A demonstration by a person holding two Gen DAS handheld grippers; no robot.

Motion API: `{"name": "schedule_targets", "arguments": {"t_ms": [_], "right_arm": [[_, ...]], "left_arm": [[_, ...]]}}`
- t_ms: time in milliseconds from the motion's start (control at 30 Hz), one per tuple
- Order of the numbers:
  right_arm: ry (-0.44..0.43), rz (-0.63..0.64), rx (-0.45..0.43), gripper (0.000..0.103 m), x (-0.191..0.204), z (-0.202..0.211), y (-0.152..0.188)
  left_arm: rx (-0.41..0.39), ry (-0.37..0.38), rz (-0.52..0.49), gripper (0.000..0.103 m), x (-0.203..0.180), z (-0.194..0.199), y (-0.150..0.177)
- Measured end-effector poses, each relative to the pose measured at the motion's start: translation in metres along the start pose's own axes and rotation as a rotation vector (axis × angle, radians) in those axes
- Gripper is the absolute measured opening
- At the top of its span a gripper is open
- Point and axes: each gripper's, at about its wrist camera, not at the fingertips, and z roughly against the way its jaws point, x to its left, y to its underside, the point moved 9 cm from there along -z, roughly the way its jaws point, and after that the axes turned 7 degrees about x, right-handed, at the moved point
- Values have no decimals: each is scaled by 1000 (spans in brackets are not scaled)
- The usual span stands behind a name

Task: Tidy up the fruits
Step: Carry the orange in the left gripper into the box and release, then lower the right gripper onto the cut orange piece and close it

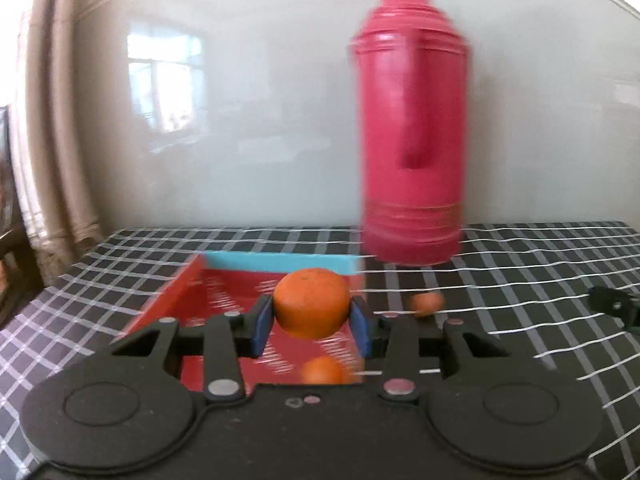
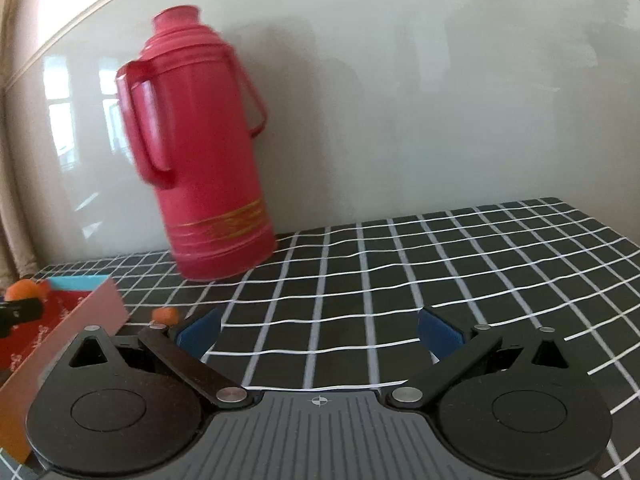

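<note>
My left gripper [image 1: 312, 322] is shut on an orange [image 1: 311, 303] and holds it above a red box [image 1: 188, 300] with a blue far wall. A second orange [image 1: 323, 371] lies inside the box below it. A third small orange [image 1: 426, 303] lies on the checked cloth right of the box; it also shows in the right wrist view [image 2: 165, 315]. My right gripper [image 2: 319, 334] is open and empty above the cloth, right of the box [image 2: 60, 336]. The held orange [image 2: 23, 290] and left gripper [image 2: 16, 312] show at the far left.
A tall red thermos [image 1: 412, 128] stands at the back against the pale wall, behind and right of the box; it also shows in the right wrist view [image 2: 200, 148]. The black checked cloth [image 2: 440, 272] covers the table. The table's left edge drops off by a curtain [image 1: 52, 120].
</note>
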Motion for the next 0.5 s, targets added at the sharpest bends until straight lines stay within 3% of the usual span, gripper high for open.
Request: {"name": "schedule_targets", "arguments": {"t_ms": [67,100,133,167,200,333,500], "right_arm": [[-14,9,4,103,14,-3,1],[-24,13,4,103,21,-4,1],[-33,18,2,103,29,-4,2],[-41,28,0,103,38,-5,2],[-48,40,0,103,47,-6,3],[-68,108,-1,103,79,-16,6],[-90,146,25,103,106,-37,10]], "left_arm": [[13,-24,28,35,22,0,6],[24,-29,44,42,31,-1,9],[29,-37,61,75,40,-1,11],[13,-63,77,97,49,2,11],[-25,-99,83,96,58,8,10],[-70,-124,97,97,86,19,9],[-54,-181,146,97,130,17,15]]}}
